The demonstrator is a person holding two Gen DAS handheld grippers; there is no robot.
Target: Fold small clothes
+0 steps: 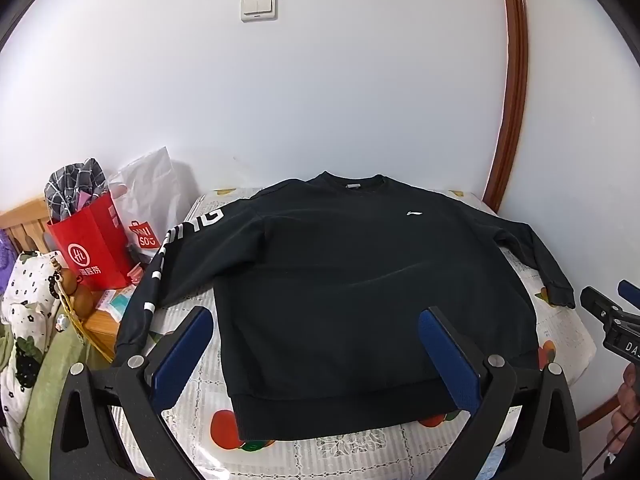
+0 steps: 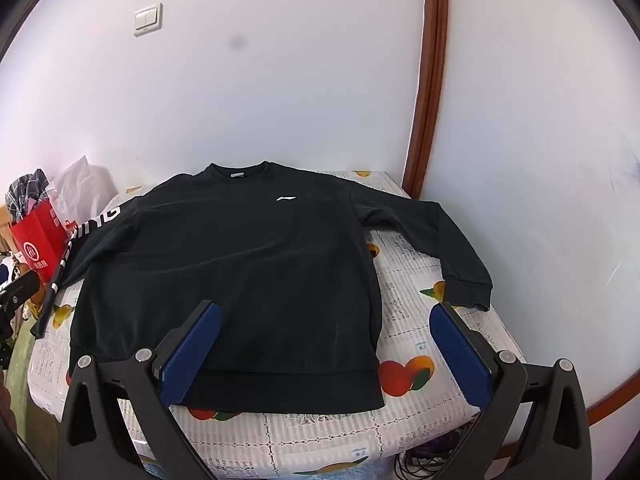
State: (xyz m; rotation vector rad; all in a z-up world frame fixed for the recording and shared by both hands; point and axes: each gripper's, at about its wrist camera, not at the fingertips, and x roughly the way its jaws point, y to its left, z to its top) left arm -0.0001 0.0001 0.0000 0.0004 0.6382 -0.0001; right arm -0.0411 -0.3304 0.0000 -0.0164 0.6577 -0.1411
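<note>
White wall (image 1: 320,100) behind the table, light switch (image 1: 258,7) high on it, brown curved trim (image 1: 516,80) at the right. Table under a fruit-print cloth (image 2: 404,280), its far edge against the wall.

Black sweatshirt (image 1: 340,280) lies flat, front up, collar toward the wall, hem at the near edge. It covers most of the tabletop. Sleeve with white lettering (image 1: 168,264) hangs off the table's left edge. Plain sleeve (image 2: 448,248) lies bent on the cloth, cuff near the right edge. Bare cloth shows only along the right side and a near strip.

Left of the table, close to the draped sleeve: red paper bag (image 1: 94,248) stuffed with checked fabric, white plastic bag (image 1: 148,188) behind it, printed bedding (image 1: 24,320) lower down. Crowded on that side; right side is clear up to the wall.

Left gripper (image 1: 316,344) hovers above the hem, tilted down, blue pads spread wide, nothing between them. Right gripper (image 2: 326,346) hangs over the sweatshirt's lower right corner, same downward tilt, jaws likewise fully apart, gripping nothing. In the left view, part of a hand (image 1: 626,412) shows at the right border.
</note>
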